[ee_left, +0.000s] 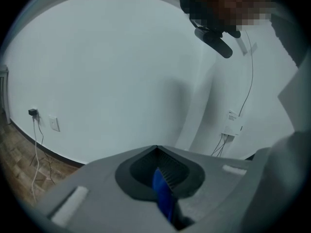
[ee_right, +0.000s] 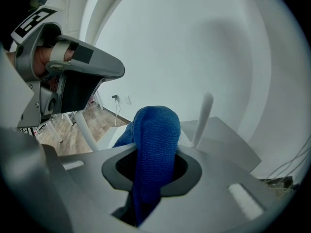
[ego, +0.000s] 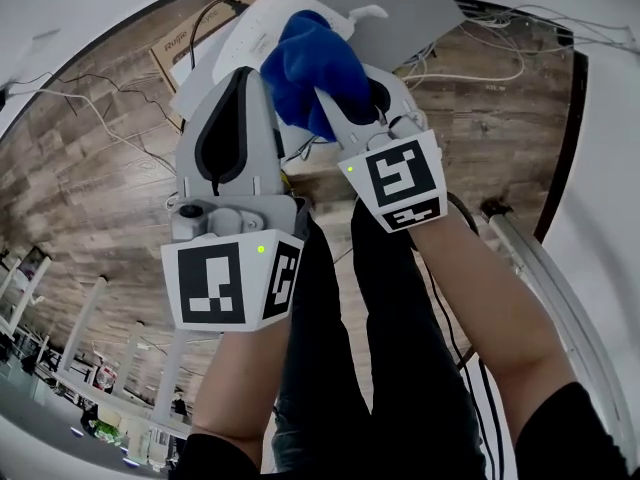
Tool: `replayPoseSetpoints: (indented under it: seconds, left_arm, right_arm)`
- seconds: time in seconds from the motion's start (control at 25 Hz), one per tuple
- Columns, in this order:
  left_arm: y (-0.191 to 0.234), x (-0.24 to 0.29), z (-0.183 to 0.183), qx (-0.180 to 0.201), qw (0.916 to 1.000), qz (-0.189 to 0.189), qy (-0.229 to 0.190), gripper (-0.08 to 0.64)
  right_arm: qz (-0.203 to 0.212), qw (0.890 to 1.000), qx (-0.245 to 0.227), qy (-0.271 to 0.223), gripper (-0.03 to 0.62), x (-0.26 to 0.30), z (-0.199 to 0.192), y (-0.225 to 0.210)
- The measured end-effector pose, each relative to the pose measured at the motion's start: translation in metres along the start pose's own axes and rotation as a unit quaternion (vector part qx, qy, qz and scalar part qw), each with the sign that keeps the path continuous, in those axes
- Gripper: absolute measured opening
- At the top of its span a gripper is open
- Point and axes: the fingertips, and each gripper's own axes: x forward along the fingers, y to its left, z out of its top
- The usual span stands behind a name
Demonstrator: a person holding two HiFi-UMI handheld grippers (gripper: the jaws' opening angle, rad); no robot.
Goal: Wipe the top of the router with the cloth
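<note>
Both hand-held grippers pinch the cloth [ego: 310,63]: the right [ego: 335,103] clamps its bulk, the left [ego: 255,80] only a thin edge. The router [ego: 245,33] lies just beyond them on the far side. Its length seems to run left to right.

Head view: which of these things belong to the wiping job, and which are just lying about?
In the job:
- blue cloth, pinched in both tongs
- white router
- left tongs
- right tongs

Just lying about:
- cardboard box
- loose cables on the wooden surface
</note>
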Motion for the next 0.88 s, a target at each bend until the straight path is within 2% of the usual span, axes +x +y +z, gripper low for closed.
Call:
replayPoseSetpoints:
  seconds: [0.4, 0.6, 0.88]
  left_arm:
    - [-0.028, 0.019, 0.001, 0.006, 0.9998, -0.018, 0.008, 0.0]
    - [-0.036, 0.021, 0.01, 0.01, 0.9997, -0.02, 0.007, 0.0]
    - [-0.045, 0.013, 0.034, 0.018, 0.9994, -0.03, -0.007, 0.0]
  right_arm:
    - [-0.045, 0.999, 0.023, -0.002, 0.104, -0.016, -0.002, -0.052]
    - [-0.051, 0.999, 0.014, -0.013, 0.104, -0.034, 0.009, -0.056]
    - [-0.066, 0.997, 0.009, -0.043, 0.104, -0.06, 0.043, -0.052]
